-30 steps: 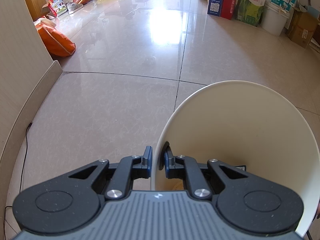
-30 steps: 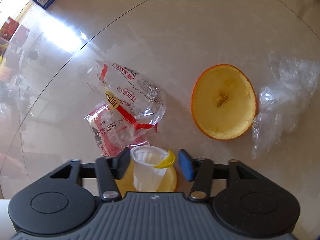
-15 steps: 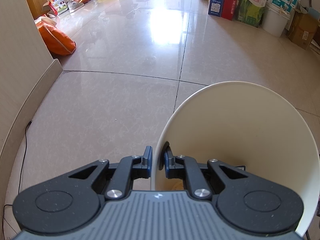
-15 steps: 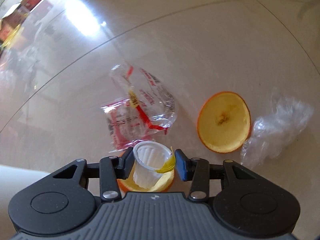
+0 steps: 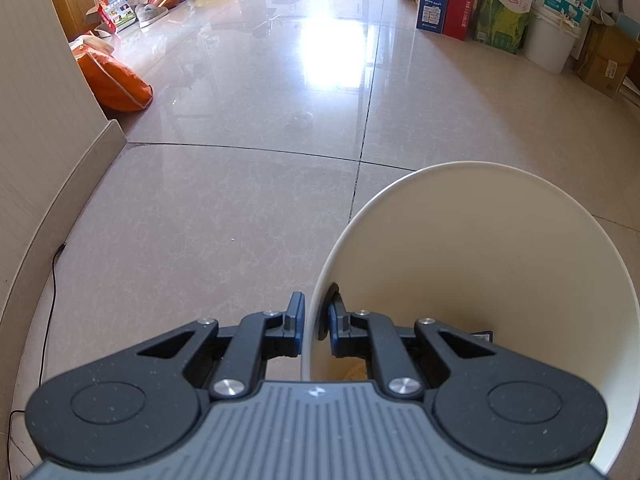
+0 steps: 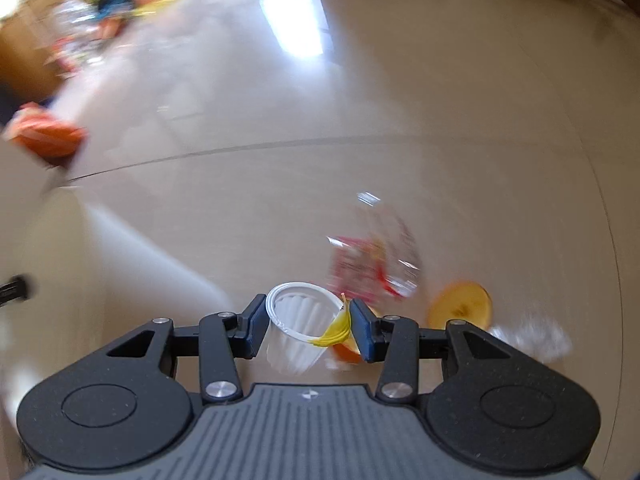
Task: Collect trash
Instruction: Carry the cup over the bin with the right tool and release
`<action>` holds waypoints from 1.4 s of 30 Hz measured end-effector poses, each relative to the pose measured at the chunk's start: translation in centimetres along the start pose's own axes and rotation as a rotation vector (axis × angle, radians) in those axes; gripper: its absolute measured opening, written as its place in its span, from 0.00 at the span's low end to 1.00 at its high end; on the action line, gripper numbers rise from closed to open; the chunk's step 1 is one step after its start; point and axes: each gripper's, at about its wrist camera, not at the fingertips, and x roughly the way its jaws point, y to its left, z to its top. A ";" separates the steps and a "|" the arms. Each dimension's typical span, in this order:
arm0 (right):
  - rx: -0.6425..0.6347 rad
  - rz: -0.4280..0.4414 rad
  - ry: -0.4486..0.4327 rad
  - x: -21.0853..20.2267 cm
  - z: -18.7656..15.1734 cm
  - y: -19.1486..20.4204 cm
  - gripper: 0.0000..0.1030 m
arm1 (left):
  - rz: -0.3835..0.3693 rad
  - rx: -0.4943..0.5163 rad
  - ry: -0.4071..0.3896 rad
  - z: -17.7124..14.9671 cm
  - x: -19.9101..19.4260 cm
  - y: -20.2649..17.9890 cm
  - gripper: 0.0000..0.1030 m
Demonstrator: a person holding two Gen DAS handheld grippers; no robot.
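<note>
My left gripper [image 5: 314,322] is shut on the rim of a cream bin [image 5: 488,264], whose open mouth fills the lower right of the left wrist view. My right gripper [image 6: 308,322] is shut on a small clear plastic cup [image 6: 298,326] with a yellow peeled lid hanging from its rim. Lifted off the floor, the cup sits in a blurred right wrist view. On the floor beyond lie a red-printed clear wrapper [image 6: 372,268], an orange peel half [image 6: 460,306], a second peel piece [image 6: 348,350] under the cup, and a crumpled clear bag [image 6: 532,338].
A wall with skirting [image 5: 48,168] runs along the left, with a black cable [image 5: 50,300] at its foot. An orange bag [image 5: 114,82] lies by the wall corner. Boxes [image 5: 472,0] and a white bucket [image 5: 550,44] line the far right wall. The tiled floor [image 5: 260,140] stretches ahead.
My right gripper has shut on the cup and lifted it, swinging up and left so the wrapper and peel dropped to the lower right. The left gripper and bin have barely shifted.
</note>
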 end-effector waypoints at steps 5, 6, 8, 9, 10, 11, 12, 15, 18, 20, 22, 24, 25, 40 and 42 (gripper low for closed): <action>-0.174 0.128 -0.048 -4.9 1.9 6.0 0.48 | 0.001 -0.002 0.001 0.1 0.0 -0.1 0.11; -0.197 0.146 -0.052 -5.4 2.2 7.0 0.48 | 0.001 -0.001 0.001 0.1 0.0 -0.1 0.11; -0.243 0.186 -0.066 -6.4 2.6 9.0 0.48 | 0.000 -0.004 0.002 0.1 0.0 -0.1 0.11; -0.264 0.202 -0.068 -6.6 2.8 9.8 0.48 | 0.000 -0.005 0.002 0.1 -0.1 -0.1 0.11; -0.277 0.217 -0.071 -6.8 3.1 10.6 0.48 | 0.000 -0.004 0.002 0.2 -0.1 -0.1 0.11; -0.296 0.238 -0.072 -7.0 3.2 11.4 0.48 | -0.001 -0.004 0.002 0.2 -0.1 -0.1 0.11; -0.318 0.254 -0.068 -7.0 3.1 12.2 0.48 | -0.002 -0.006 0.002 0.2 -0.1 -0.1 0.11; -0.375 0.274 -0.061 -6.4 2.6 13.7 0.69 | -0.004 -0.008 0.003 0.2 0.0 0.0 0.11; -0.386 0.273 -0.074 -6.6 2.1 14.1 0.86 | -0.005 -0.008 0.002 0.2 0.0 0.0 0.11; -0.376 0.264 -0.069 -6.6 2.1 13.7 0.86 | -0.005 -0.008 0.002 0.2 0.0 0.0 0.11; -0.350 0.259 -0.058 -6.2 2.2 13.3 0.86 | -0.005 -0.008 0.003 0.2 0.0 0.1 0.11; -0.326 0.256 -0.050 -5.7 2.1 12.8 0.86 | -0.004 -0.009 0.003 0.1 0.0 0.0 0.11; -0.318 0.252 -0.052 -5.7 2.2 12.6 0.86 | -0.003 -0.008 0.003 0.1 0.0 0.1 0.11; -0.258 0.192 -0.040 -3.6 0.9 10.1 0.86 | -0.003 -0.008 0.003 0.2 0.0 0.1 0.11; -0.233 0.175 -0.040 -3.3 0.5 9.2 0.86 | -0.003 -0.008 0.003 0.2 0.0 0.0 0.11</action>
